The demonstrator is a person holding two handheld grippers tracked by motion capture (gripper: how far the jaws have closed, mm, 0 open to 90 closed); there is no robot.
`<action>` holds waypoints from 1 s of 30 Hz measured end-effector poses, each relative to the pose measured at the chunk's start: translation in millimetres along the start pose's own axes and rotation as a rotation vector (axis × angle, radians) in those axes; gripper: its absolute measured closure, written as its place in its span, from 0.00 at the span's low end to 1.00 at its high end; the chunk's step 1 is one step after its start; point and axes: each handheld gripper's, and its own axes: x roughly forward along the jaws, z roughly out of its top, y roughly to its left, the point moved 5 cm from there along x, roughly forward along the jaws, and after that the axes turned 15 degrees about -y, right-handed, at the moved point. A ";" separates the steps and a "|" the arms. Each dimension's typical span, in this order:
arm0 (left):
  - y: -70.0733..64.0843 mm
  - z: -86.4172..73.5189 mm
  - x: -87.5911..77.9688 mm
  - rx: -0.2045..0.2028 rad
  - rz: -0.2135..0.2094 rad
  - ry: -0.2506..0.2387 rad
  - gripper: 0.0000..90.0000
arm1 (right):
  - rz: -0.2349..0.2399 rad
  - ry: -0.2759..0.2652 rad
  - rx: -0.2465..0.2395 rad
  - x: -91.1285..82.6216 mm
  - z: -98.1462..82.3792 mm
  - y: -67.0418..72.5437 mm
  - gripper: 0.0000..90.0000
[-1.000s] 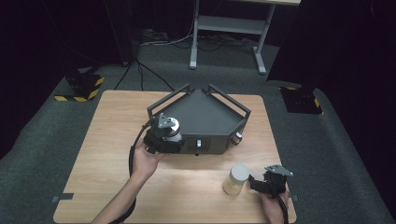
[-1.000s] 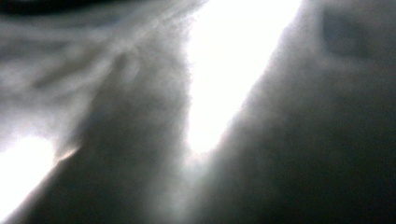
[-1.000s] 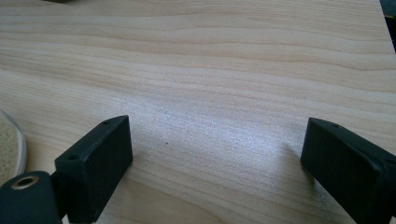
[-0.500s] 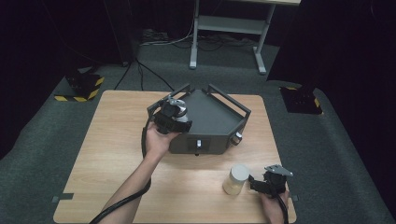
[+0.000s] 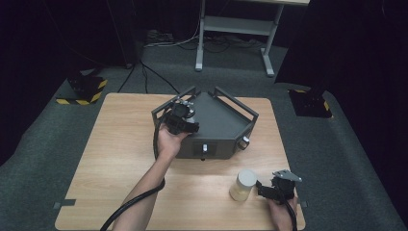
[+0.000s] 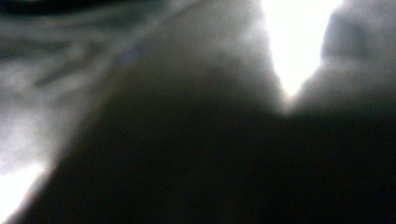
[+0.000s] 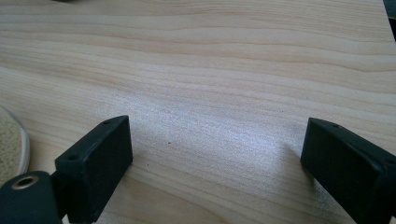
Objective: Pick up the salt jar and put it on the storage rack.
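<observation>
A dark grey box (image 5: 219, 127) with raised side rails stands in the middle of the wooden table (image 5: 120, 159). My left gripper (image 5: 182, 119) hovers over the box's left rail, held in a hand, its cable trailing back along the forearm. Its jaws are hidden from above, and the left gripper view is a dark blur, so I cannot tell whether it holds anything. A pale jar (image 5: 243, 185) of beige grains (image 7: 8, 144) stands near the front edge. My right gripper (image 5: 262, 189) (image 7: 215, 140) rests just right of the jar, open, with bare tabletop between its jaws.
The box has a small knob (image 5: 244, 141) on its right face and a pale switch (image 5: 204, 148) in front. A metal desk frame (image 5: 231, 29) stands beyond the table, and yellow-black striped blocks (image 5: 82, 94) lie on the carpet at left.
My left hand has carried its gripper from the box's front left corner farther back and right, over the left rail. The right gripper and the jar have kept still.
</observation>
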 end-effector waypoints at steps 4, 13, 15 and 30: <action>0.3 -3.1 3.8 -0.019 -0.003 0.004 0.34 | 0.000 0.000 0.000 0.0 0.0 0.0 0.10; -2.3 -4.1 7.6 0.012 -0.008 0.006 0.34 | 0.000 0.000 0.000 0.0 0.0 0.1 0.10; -2.8 -5.0 7.5 0.017 -0.007 0.002 0.34 | 0.000 0.001 0.000 0.0 0.1 0.2 0.10; -1.2 -8.5 6.2 0.012 -0.018 -0.019 0.33 | 0.000 0.000 0.000 0.0 0.0 0.2 0.10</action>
